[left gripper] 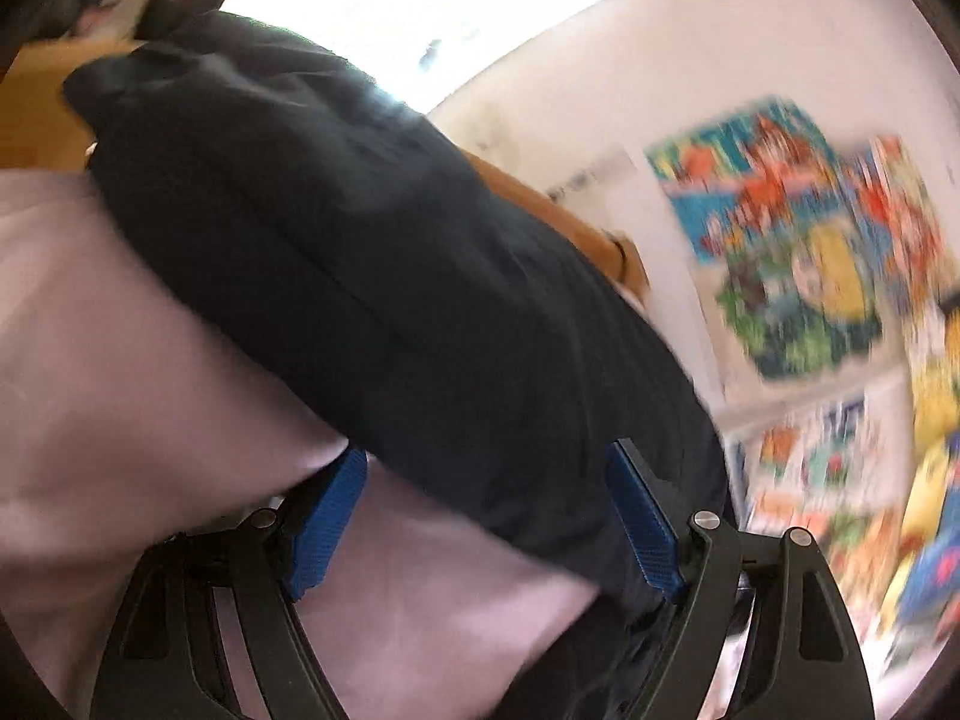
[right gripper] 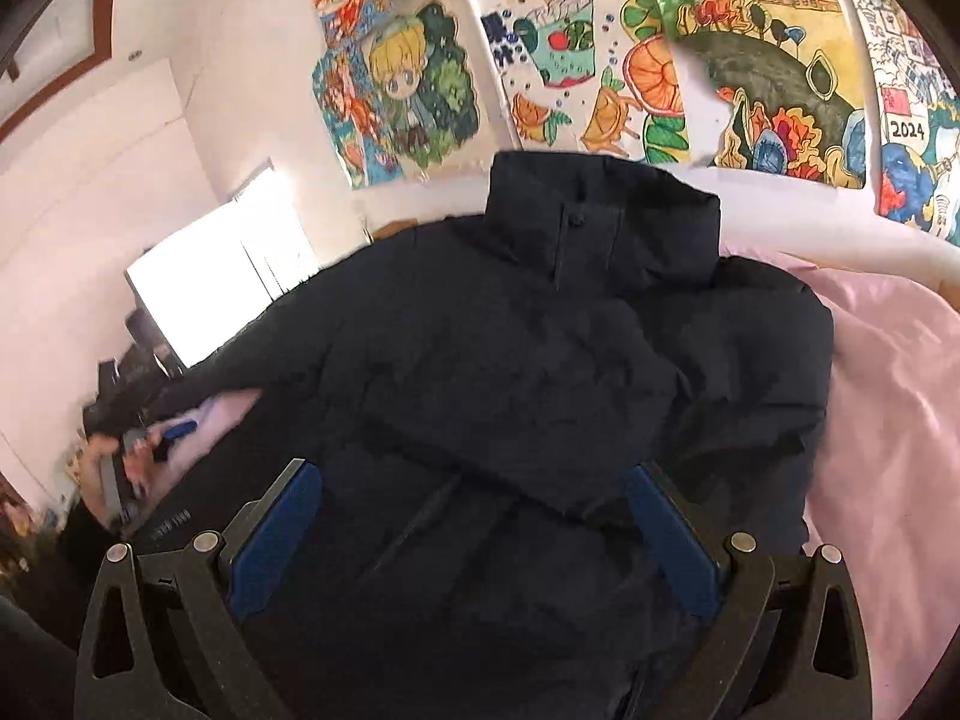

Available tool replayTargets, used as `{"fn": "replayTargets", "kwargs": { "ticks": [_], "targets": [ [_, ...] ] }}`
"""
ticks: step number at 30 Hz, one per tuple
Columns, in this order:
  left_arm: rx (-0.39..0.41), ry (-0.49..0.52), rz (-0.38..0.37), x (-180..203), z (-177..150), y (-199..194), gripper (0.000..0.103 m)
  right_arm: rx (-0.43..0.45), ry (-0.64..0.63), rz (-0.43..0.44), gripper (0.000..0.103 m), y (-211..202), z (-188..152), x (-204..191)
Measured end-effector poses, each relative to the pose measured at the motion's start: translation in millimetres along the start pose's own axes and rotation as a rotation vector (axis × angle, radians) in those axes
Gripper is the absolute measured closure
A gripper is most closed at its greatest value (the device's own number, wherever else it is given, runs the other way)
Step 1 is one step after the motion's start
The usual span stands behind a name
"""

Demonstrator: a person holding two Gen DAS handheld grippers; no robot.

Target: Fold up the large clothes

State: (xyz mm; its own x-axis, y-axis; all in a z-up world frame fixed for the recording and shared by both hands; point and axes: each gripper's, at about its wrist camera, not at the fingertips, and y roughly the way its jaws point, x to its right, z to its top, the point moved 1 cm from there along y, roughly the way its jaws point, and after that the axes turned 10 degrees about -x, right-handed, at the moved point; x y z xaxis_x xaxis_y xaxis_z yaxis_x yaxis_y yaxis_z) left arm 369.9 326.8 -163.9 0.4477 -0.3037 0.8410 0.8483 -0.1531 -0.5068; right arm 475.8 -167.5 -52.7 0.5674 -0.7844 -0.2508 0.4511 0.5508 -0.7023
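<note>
1. Across a bed covered with a pink sheet (right gripper: pixel 888 420) lies a dark navy puffer jacket (right gripper: pixel 540 372), front up, its stand-up collar (right gripper: pixel 600 210) toward a wall hung with bright children's drawings (right gripper: pixel 660 60).
2. Far left in the right wrist view, the jacket's sleeve (right gripper: pixel 198 384) stretches out to the bed's edge, where the person's hand (right gripper: pixel 114 468) holds the left gripper (right gripper: pixel 174 438), blurred and small.
3. Seen from its own blurred camera, the left gripper (left gripper: pixel 486 516) has its jaws spread; the jacket's edge and the pink sheet (left gripper: pixel 120 360) lie beyond and between them, but the pads pinch nothing.
4. At centre, the right gripper (right gripper: pixel 474 534) hovers over the jacket's lower front with its jaws spread wide and empty.
5. On the right, the other sleeve (right gripper: pixel 750 420) already lies folded in over the body.
6. The jacket looks light, thick and springy, with a slick shell; folds will likely puff back open.
7. Good holds are probably the cuff, hem or a seam, where the padding is thinner and the jaws can bite.
</note>
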Motion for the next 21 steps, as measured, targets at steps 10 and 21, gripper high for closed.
{"fn": "replayTargets", "kwargs": {
  "ticks": [10, 21],
  "targets": [
    [0.148, 0.069, 0.113, 17, 13, -16, 0.087, -0.017, 0.025, 0.002, 0.0, 7, -9, 5],
    [0.411, 0.792, 0.141, 202, -54, -44, 0.099, 0.097, 0.156, -0.104, 0.0, -21, -10, 41]
  ]
}}
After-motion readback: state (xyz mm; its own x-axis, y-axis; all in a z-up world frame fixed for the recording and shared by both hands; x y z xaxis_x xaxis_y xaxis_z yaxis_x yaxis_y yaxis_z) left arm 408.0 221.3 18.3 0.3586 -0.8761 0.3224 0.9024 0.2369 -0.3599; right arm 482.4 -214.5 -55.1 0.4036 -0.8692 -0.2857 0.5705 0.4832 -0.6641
